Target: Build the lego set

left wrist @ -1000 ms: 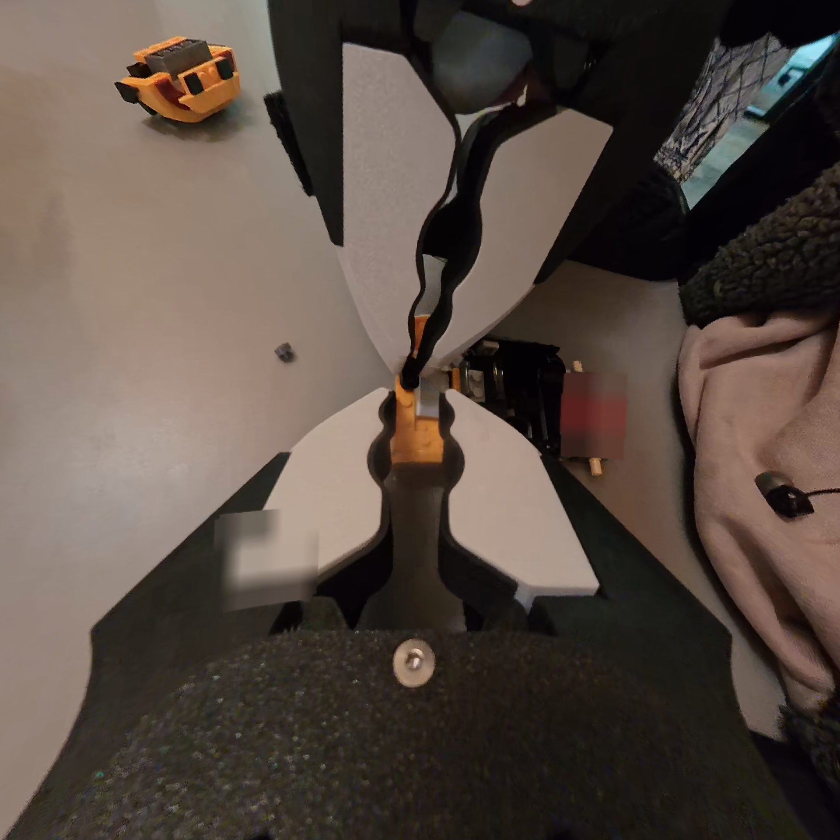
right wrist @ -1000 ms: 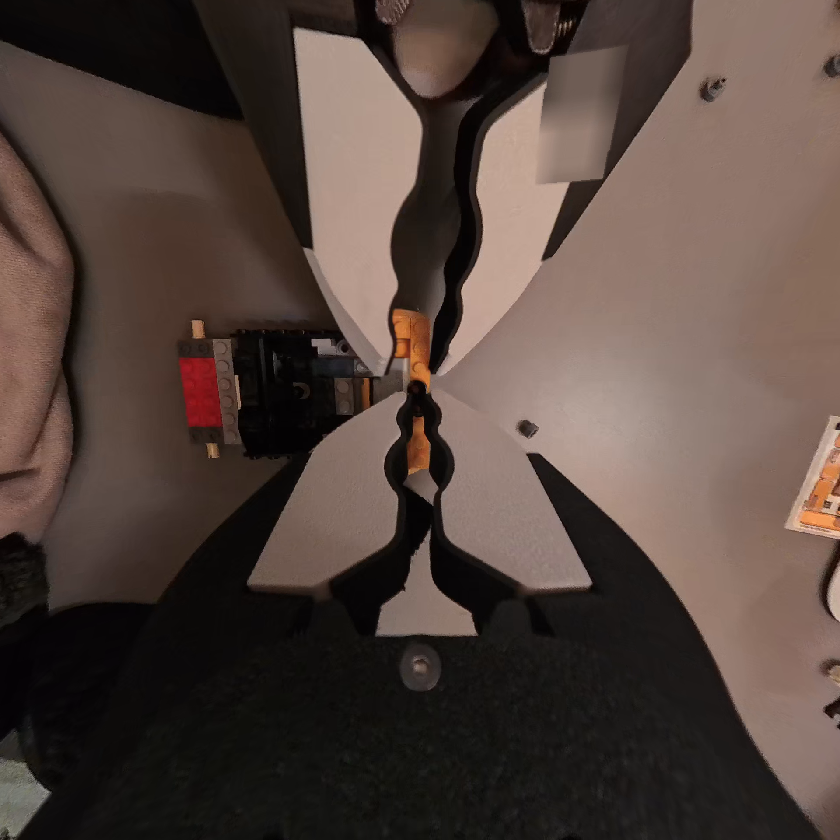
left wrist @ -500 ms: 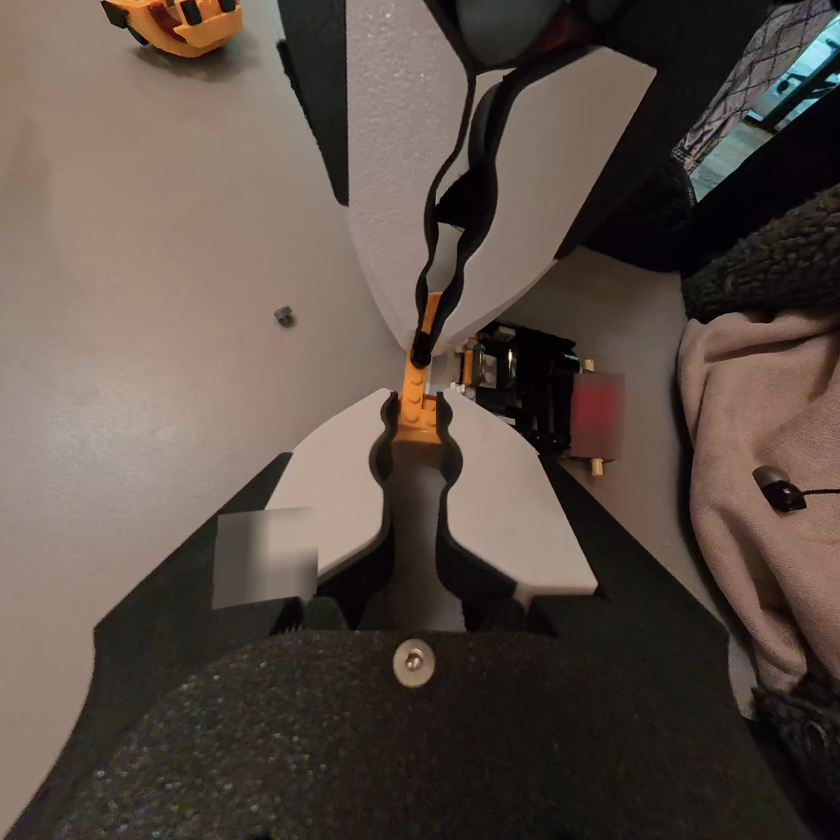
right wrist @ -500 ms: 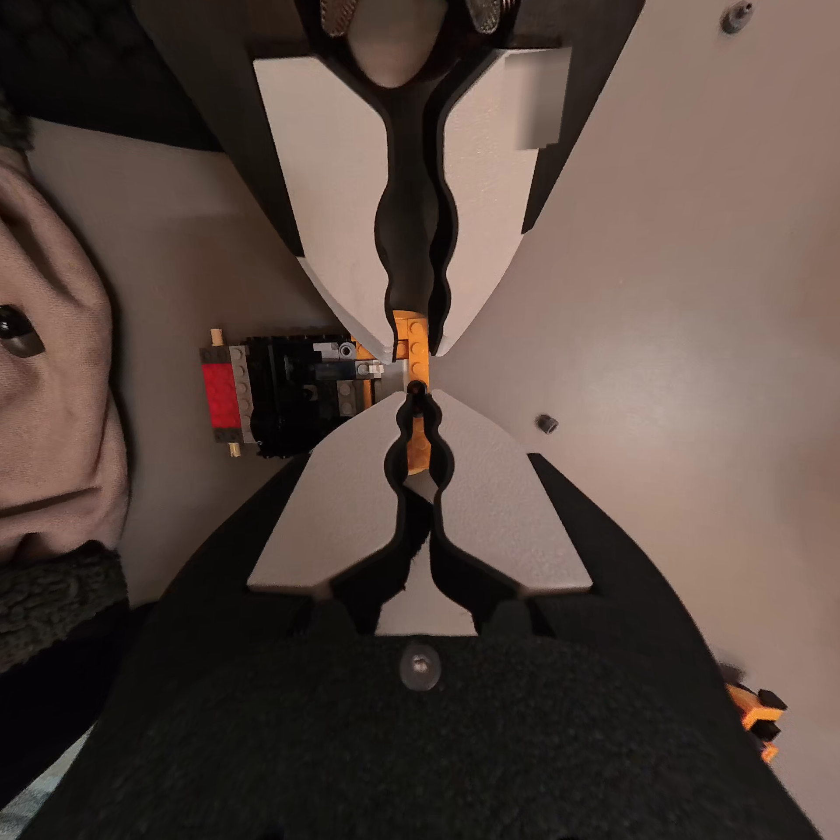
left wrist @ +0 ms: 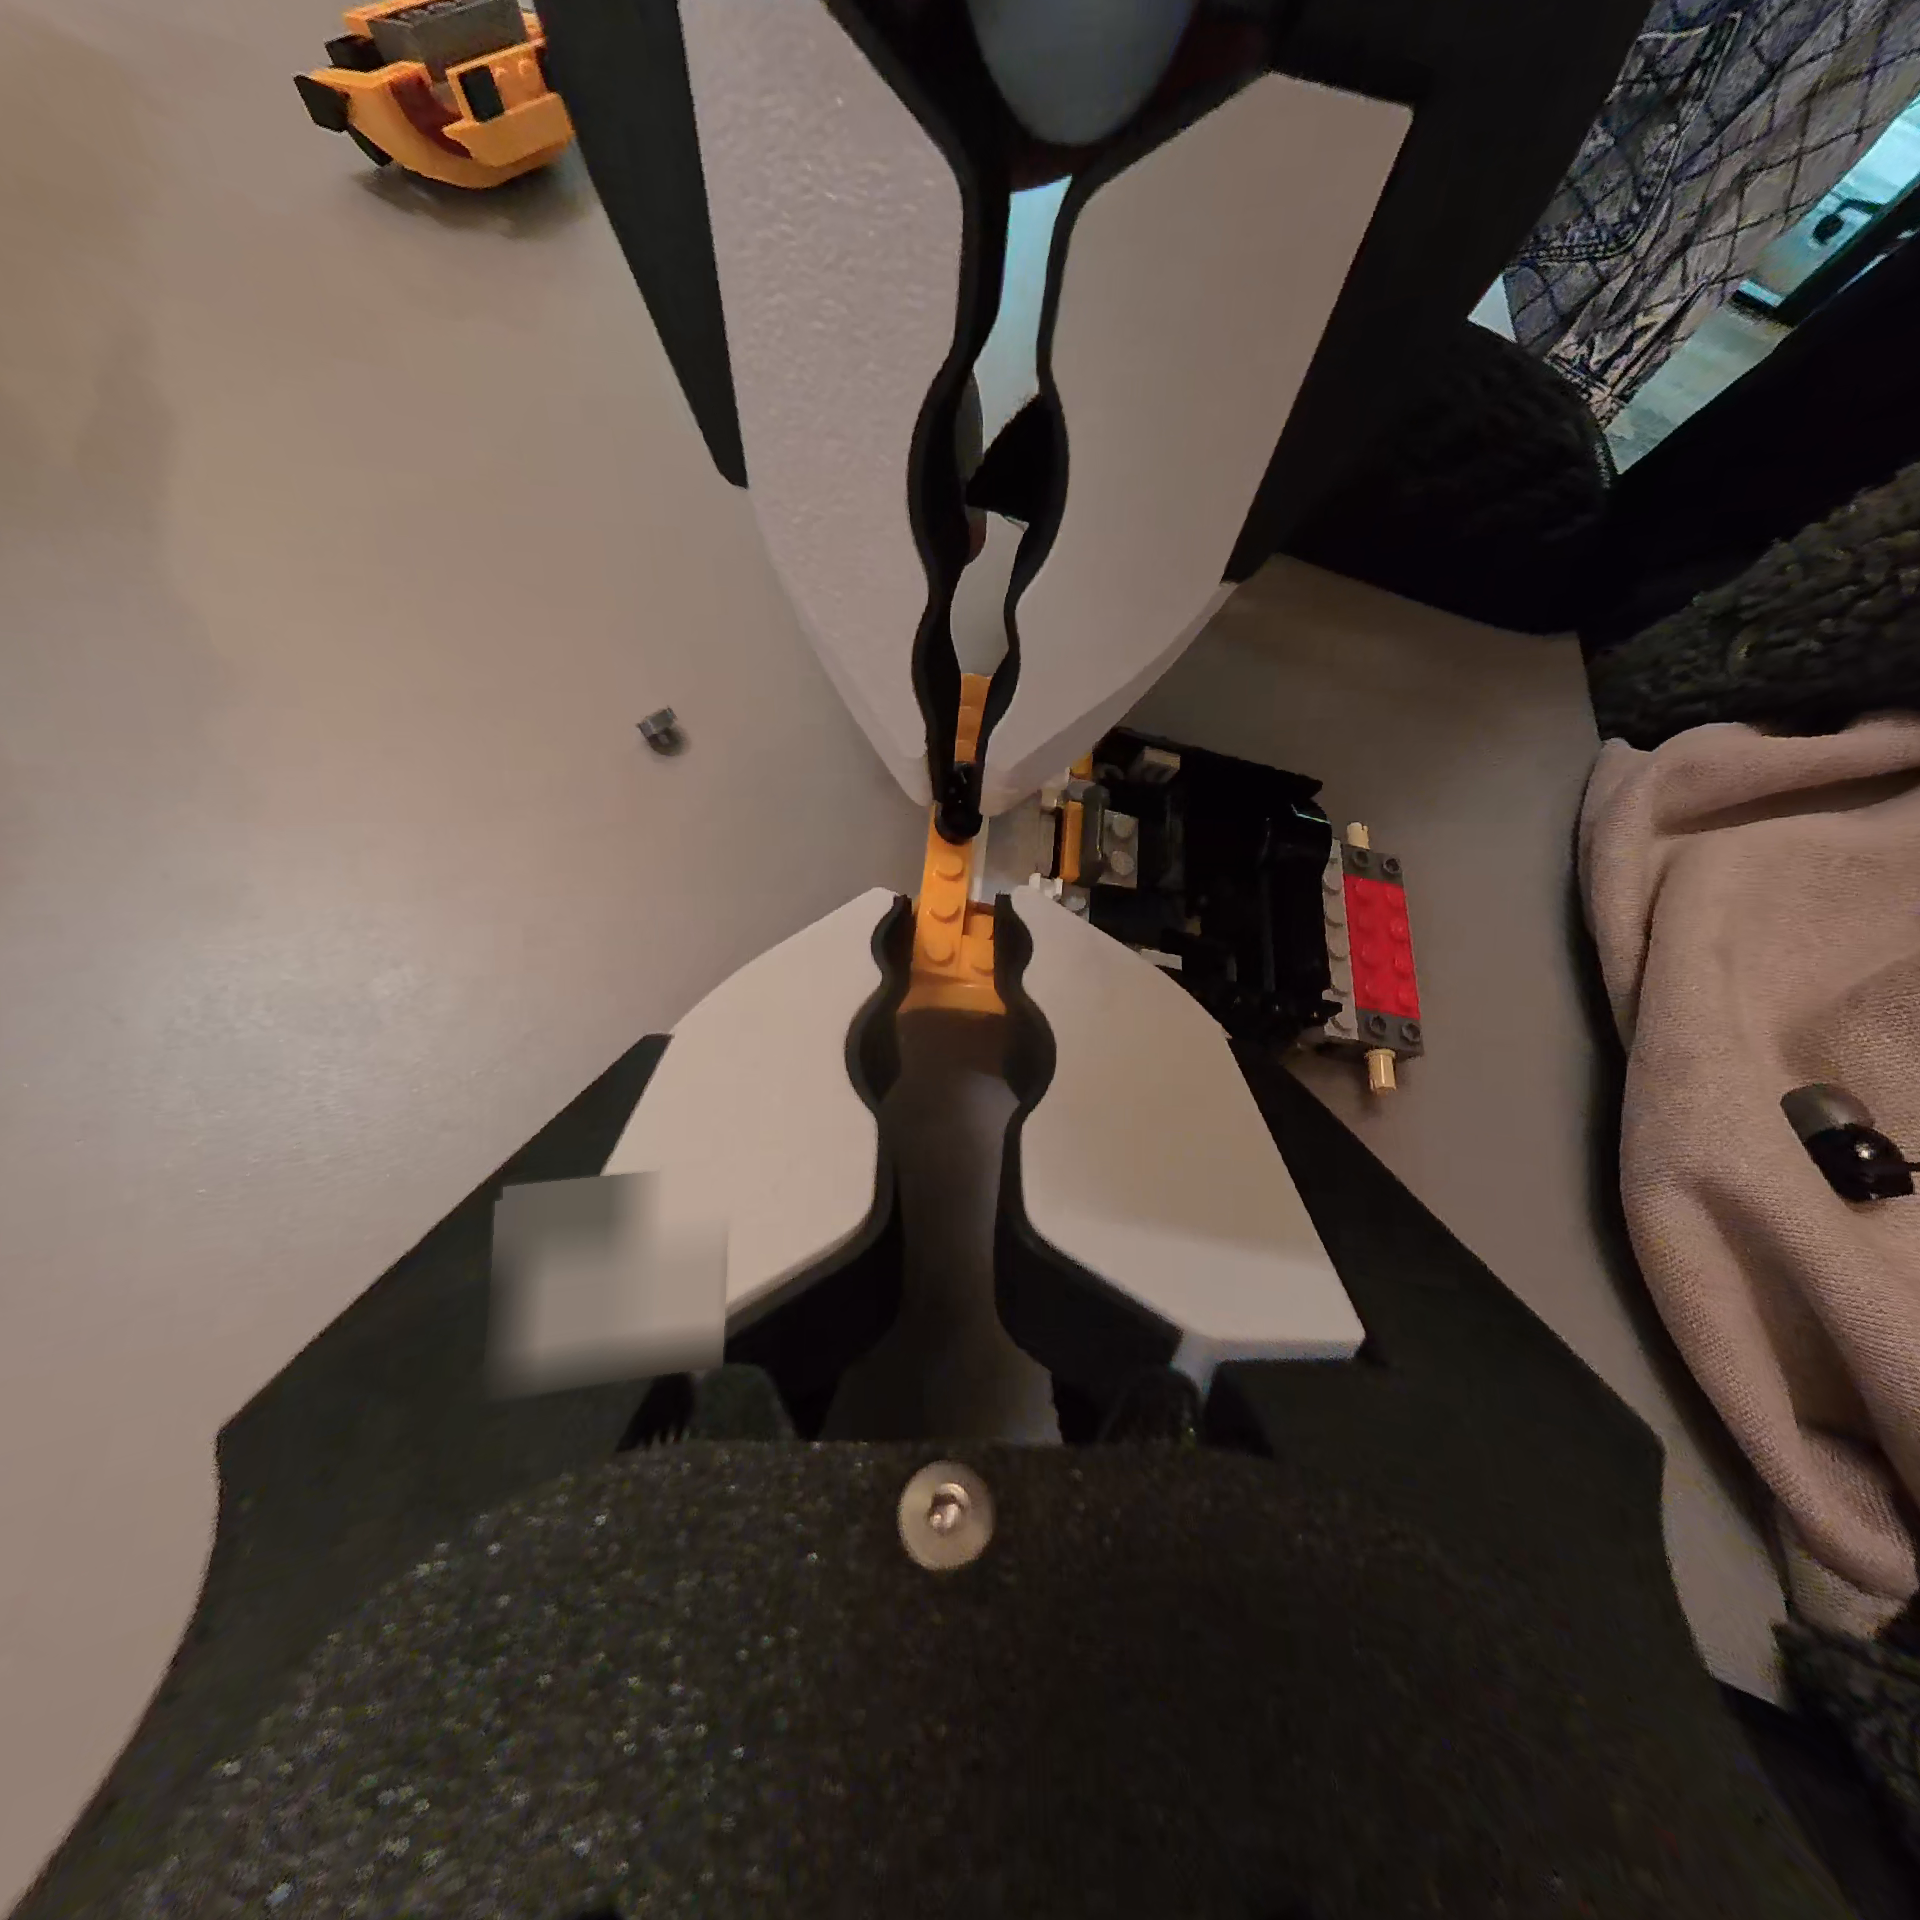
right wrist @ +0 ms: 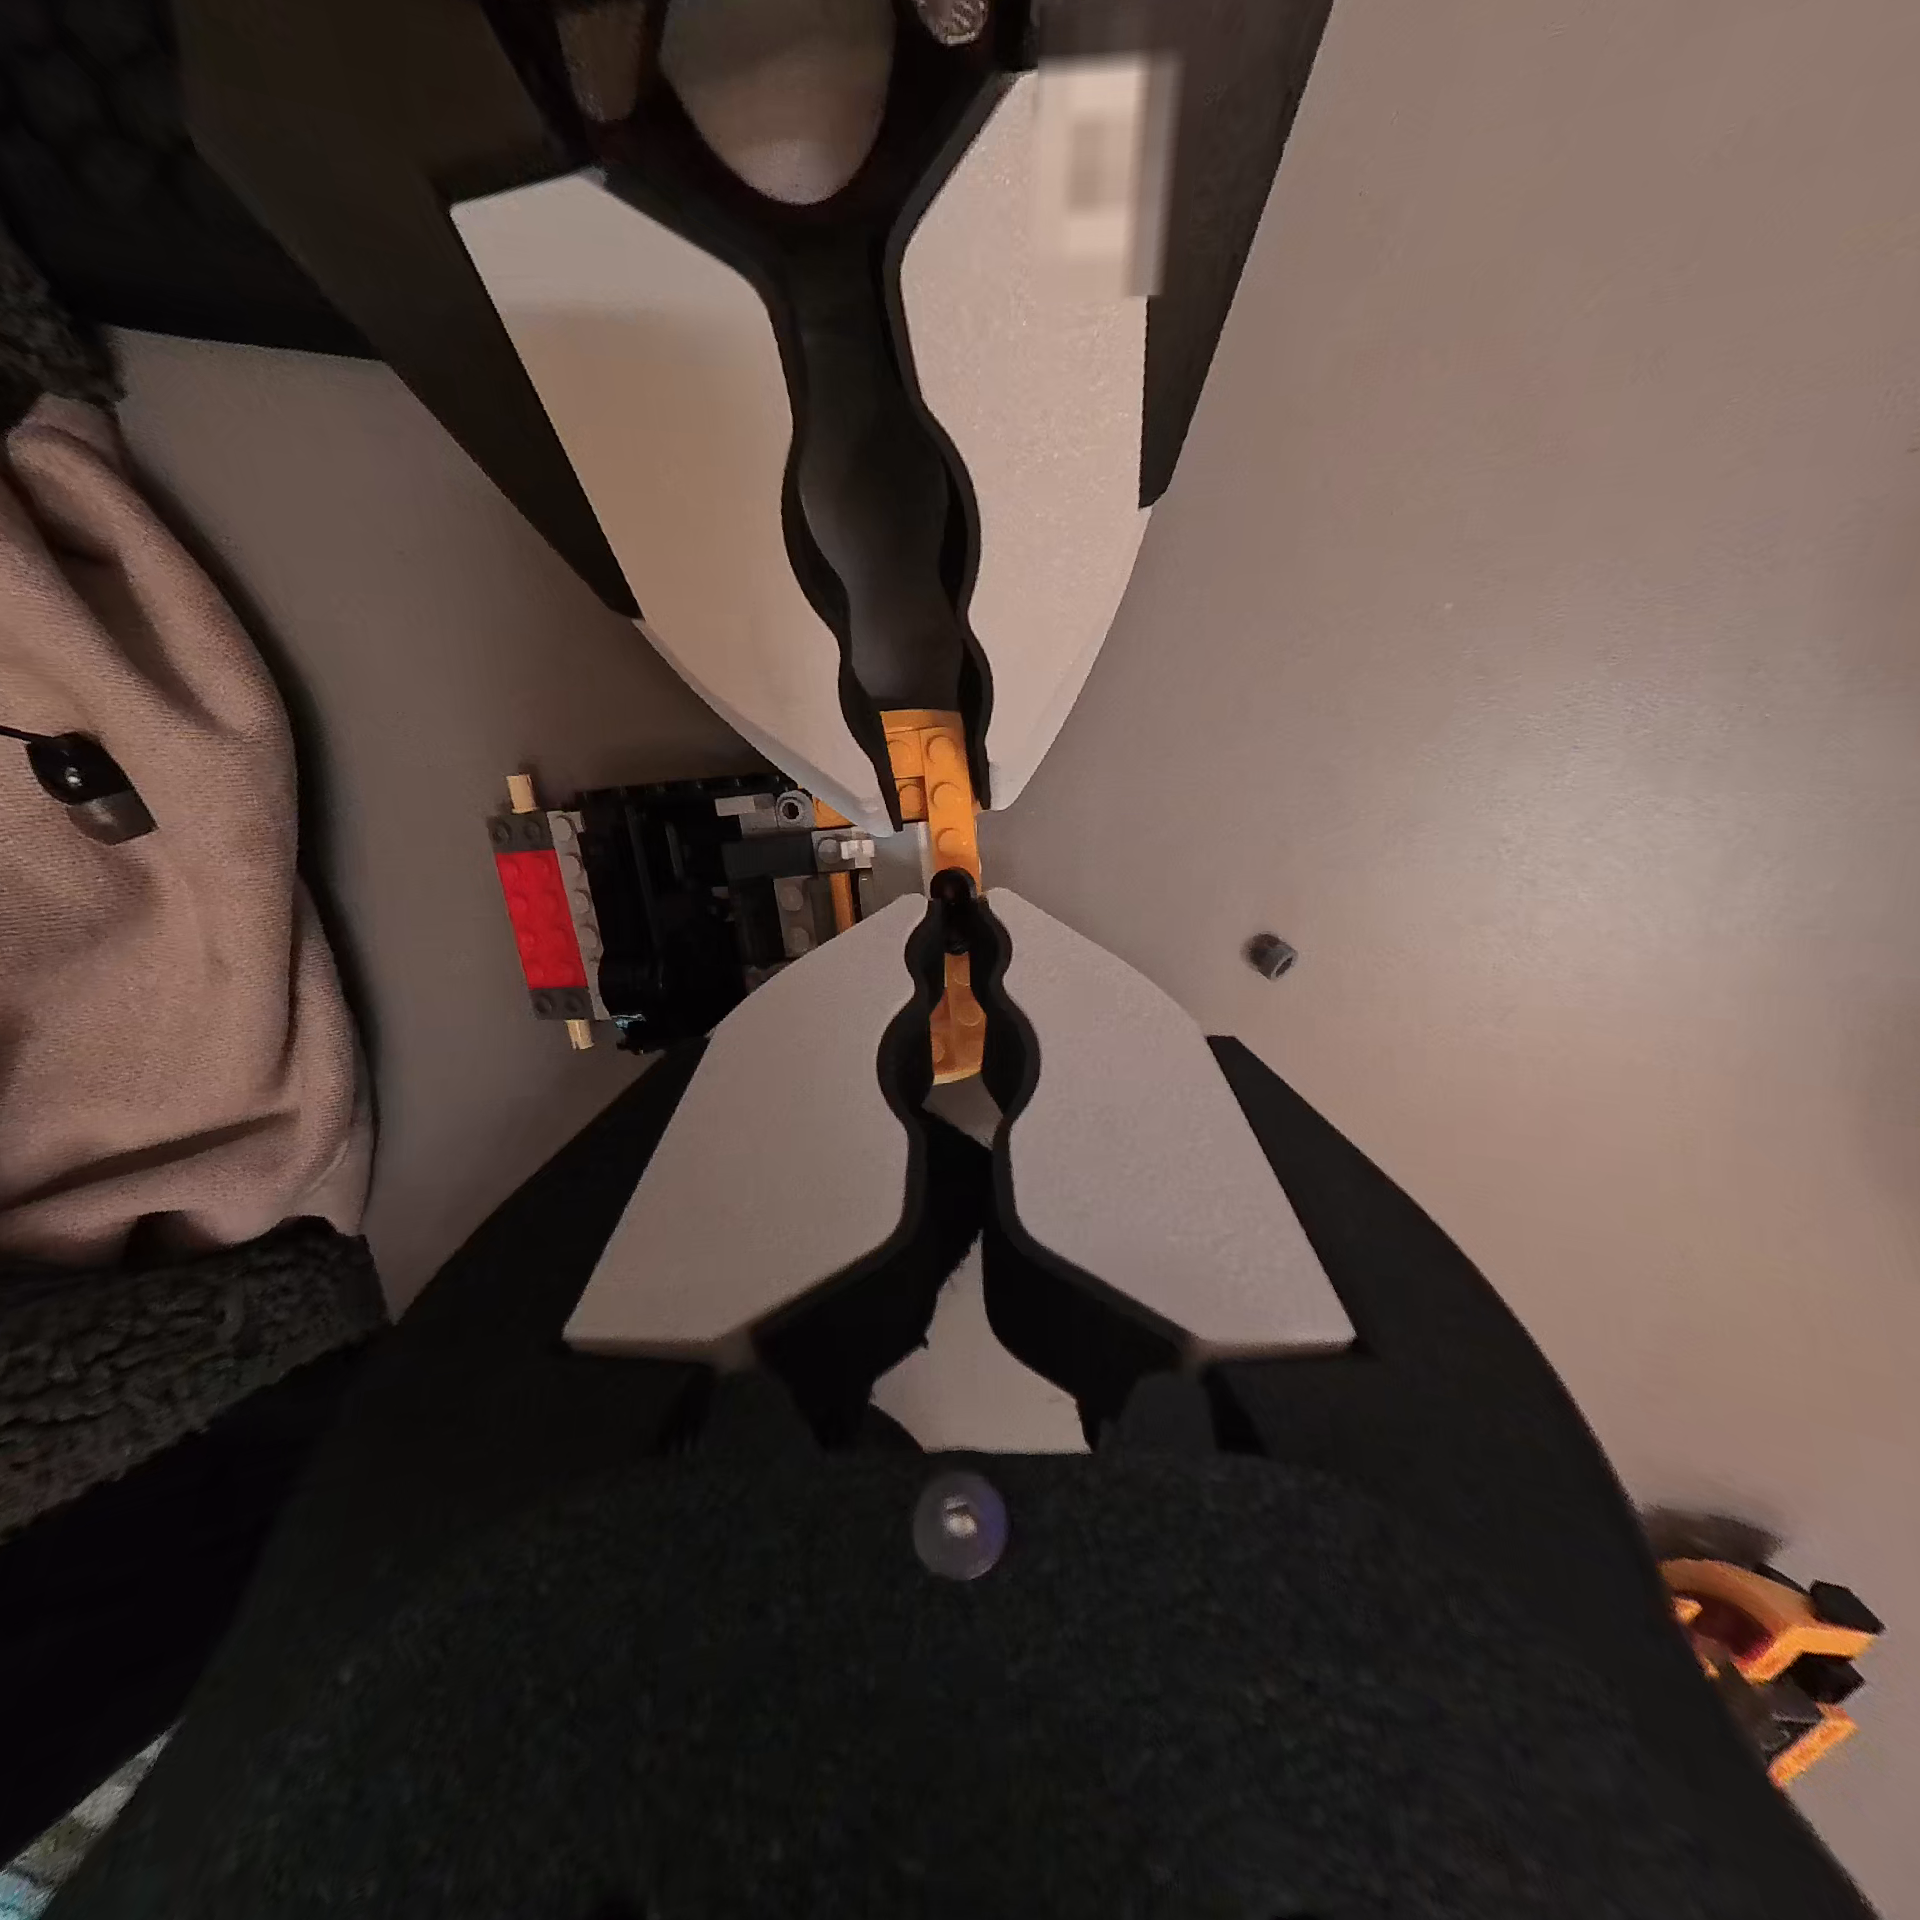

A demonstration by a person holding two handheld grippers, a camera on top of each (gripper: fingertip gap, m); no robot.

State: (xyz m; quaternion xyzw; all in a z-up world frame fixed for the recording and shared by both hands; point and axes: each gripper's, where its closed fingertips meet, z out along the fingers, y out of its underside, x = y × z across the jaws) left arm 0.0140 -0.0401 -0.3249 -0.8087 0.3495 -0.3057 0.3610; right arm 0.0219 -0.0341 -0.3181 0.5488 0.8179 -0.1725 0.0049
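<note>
A long orange plate assembly (left wrist: 948, 894) is held between the two grippers, tip to tip, above the grey table. My left gripper (left wrist: 951, 920) is shut on its wider end. My right gripper (right wrist: 956, 904) is shut on the other end (right wrist: 956, 1023), with a small black pin (right wrist: 951, 896) at its fingertips. In the left wrist view the right gripper (left wrist: 961, 800) comes in from the top. In the right wrist view the left gripper (right wrist: 935, 821) comes in from the top. A black, grey and red lego chassis (left wrist: 1226, 894) lies on the table just beside the tips; it also shows in the right wrist view (right wrist: 644, 904).
An orange and black sub-assembly (left wrist: 447, 94) lies farther off on the table; it also shows in the right wrist view (right wrist: 1766, 1652). A small dark grey piece (left wrist: 660, 730) lies loose, also seen in the right wrist view (right wrist: 1268, 954). A person's beige sweater (left wrist: 1766, 1143) borders the table past the chassis. The tips of both grippers are at nearly the same place. The small dark grey piece (left wrist: 660, 730) is about equally far from each gripper, around 6 cm. My right wrist view (right wrist: 1287, 953) looks at it from another angle.
Both grippers keep their hold on the orange plate assembly. They have turned and shifted together over the table, so the orange sub-assembly has entered the right wrist view.
</note>
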